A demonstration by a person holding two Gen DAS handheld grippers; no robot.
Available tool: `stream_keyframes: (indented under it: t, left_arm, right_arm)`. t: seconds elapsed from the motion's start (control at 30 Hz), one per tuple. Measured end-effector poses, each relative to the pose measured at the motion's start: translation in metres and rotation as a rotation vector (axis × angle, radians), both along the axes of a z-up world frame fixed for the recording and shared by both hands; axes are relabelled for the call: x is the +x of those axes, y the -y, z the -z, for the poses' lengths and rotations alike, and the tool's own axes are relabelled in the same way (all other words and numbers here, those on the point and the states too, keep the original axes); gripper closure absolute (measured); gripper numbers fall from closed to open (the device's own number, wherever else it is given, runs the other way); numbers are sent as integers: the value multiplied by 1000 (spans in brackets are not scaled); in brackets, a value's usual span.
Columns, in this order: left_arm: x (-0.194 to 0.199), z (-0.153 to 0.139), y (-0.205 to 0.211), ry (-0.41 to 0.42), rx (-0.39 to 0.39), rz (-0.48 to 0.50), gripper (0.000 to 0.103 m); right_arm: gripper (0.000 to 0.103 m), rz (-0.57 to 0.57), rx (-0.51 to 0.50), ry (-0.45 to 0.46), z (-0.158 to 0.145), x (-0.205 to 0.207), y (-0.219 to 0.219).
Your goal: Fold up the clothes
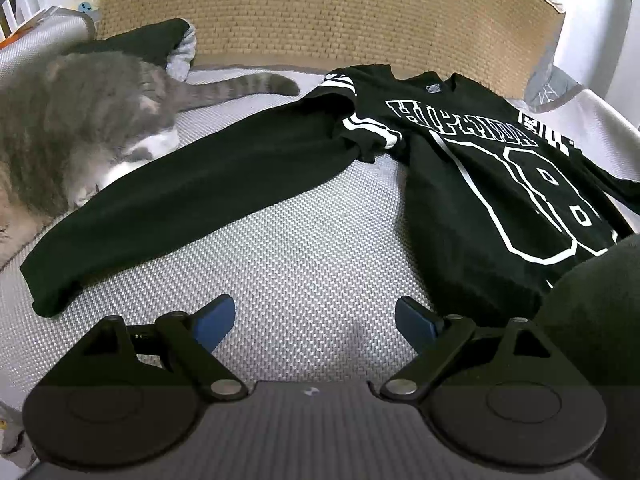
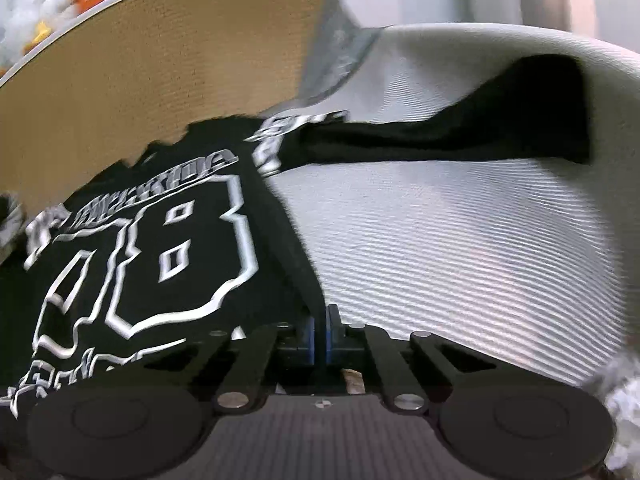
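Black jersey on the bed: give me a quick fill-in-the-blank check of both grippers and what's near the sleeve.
1. The right gripper is shut on the side edge of the black ____.
2. The left gripper hovers over the mat with its jaws ____.
3. The animal beside the long sleeve is a grey ____.

Missing words: jersey; open; cat

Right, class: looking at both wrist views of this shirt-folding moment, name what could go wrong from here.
1. The cat lies against the long sleeve; folding that sleeve could snag or startle it.
2. The right claw pinches only a thin edge of the black shirt, so the fabric may slip out when pulled.
3. The left claw is open and holds nothing, so the shirt could drag across the grey mat and bunch.
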State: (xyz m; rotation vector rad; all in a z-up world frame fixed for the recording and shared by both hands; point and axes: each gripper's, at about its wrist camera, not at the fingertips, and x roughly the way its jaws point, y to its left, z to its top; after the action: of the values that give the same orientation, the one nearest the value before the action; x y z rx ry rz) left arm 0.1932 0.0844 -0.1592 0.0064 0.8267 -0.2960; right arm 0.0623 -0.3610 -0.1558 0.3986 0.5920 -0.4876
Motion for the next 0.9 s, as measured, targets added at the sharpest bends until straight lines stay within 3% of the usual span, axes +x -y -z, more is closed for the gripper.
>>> stream_keyframes:
  t: [0.07,0.23,0.4,0.47,0.67,0.9]
  left_arm:
    - [-1,-1,0,6,2,9,13]
    - [0,2,2,6,6,31,13]
    - [-3,6,7,11,-17,86,13]
    - [-3,7,8,7,-43,87,13]
    - [-3,10,10,-6,-86,98,15]
    - [-7,12,14,-12,-56,200,31]
  right_arm:
    - [99,52,66,22,-1,-10,5]
    - [98,33,-18,-30,-5,-6,-8]
    - [85,-7,-26,40,-14,-11,-11]
    - [74,-25,-53,72,-18,-14,-17]
    - [69,-132,-110,65,-19,-7,-40]
    - [69,-218,-143,-10,-16,8,-65]
